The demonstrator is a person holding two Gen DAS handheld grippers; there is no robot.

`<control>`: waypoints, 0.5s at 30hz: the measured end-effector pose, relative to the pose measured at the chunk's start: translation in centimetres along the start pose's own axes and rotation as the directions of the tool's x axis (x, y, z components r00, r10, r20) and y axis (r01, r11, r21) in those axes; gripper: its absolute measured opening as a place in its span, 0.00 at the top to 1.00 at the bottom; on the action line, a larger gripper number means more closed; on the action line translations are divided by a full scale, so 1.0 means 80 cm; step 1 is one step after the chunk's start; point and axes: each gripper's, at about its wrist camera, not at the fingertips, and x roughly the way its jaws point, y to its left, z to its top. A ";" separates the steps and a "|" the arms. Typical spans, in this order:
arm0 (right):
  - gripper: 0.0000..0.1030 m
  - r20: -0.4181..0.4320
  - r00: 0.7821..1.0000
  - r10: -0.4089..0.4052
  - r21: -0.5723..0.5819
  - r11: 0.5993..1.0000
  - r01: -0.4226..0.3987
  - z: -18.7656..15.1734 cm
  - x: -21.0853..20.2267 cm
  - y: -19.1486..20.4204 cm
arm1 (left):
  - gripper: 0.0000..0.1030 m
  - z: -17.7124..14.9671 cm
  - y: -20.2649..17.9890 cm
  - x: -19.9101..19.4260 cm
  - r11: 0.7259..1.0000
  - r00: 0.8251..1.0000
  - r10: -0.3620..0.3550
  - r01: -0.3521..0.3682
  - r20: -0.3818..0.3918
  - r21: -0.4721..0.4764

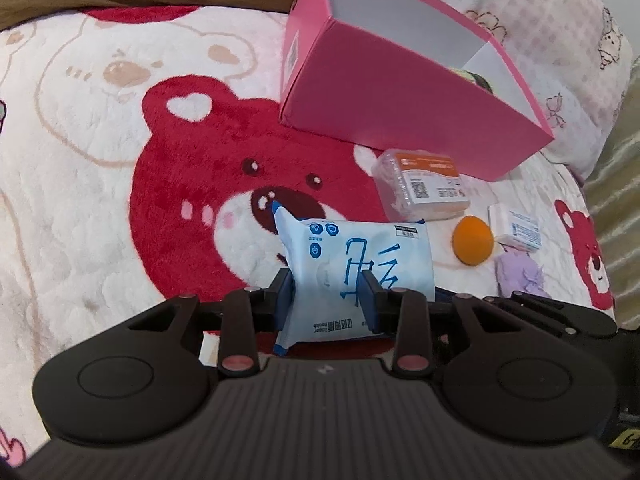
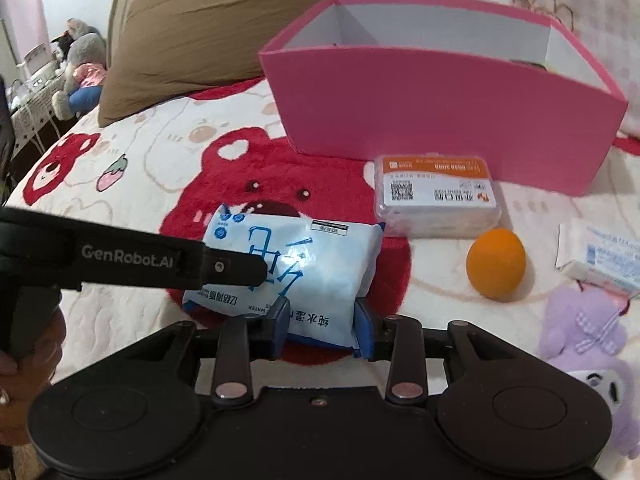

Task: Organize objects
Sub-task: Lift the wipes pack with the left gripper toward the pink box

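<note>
The wet-wipes pack [image 1: 356, 276] is pinched by the left hand-held gripper [image 1: 329, 304] above the bed [image 1: 100, 200]; the right hand-held gripper [image 2: 322, 330] is parted loosely around it. The limp pack may be dropped before the pink box [image 2: 432, 92] is reached.

pink box [image 2: 440, 104] blocks ahead (blanket [image 2: 132, 168] left clear)

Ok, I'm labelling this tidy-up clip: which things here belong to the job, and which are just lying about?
Job: wipes pack, pink box, clear case, orange ball, small white box, purple plush.
Lying about: brown pillow, grey stuffed toy, bear blanket.
</note>
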 end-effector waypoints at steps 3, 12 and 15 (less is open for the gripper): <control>0.56 -0.004 1.000 0.021 -0.008 1.000 -0.021 -0.001 -0.011 0.000 | 0.67 0.002 -0.005 -0.011 1.000 1.000 -0.010 0.010 -0.019 -0.008; 0.54 0.024 0.996 0.080 0.038 0.996 -0.081 0.005 -0.052 -0.011 | 0.70 0.017 -0.030 -0.061 0.999 0.999 -0.041 0.040 0.017 0.024; 0.53 0.041 0.994 0.098 0.060 0.993 -0.101 0.011 -0.066 -0.016 | 0.70 0.020 -0.038 -0.073 0.998 0.998 -0.055 0.054 0.035 0.028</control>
